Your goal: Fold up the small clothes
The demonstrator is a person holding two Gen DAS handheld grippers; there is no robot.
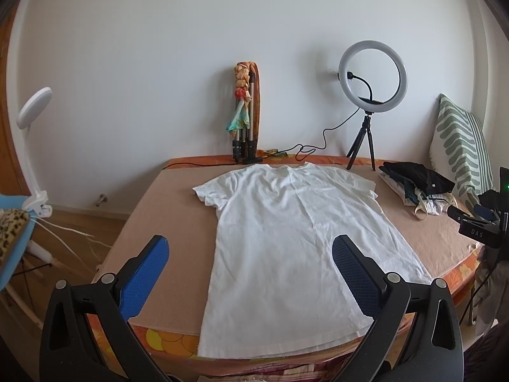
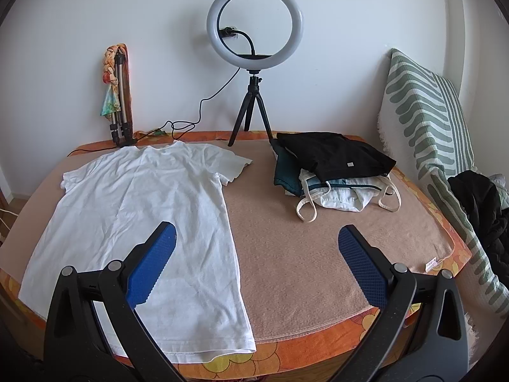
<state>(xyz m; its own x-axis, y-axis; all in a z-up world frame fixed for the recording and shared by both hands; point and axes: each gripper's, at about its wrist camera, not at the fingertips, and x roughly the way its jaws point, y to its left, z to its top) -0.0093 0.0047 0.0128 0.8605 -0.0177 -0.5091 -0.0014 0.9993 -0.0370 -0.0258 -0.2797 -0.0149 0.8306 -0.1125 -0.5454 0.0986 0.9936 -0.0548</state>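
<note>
A creased white cotton t-shirt (image 1: 286,238) lies flat on the bed's (image 2: 302,254) nubby tan blanket, collar toward the wall. Both the left gripper (image 1: 249,270) and right gripper (image 2: 256,261) hover spread wide, blue textured pads empty.

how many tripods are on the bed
2. One tripod stands under the ring light at the back edge; a folded tripod leans on the wall, left of it. More may be out of view.
</note>
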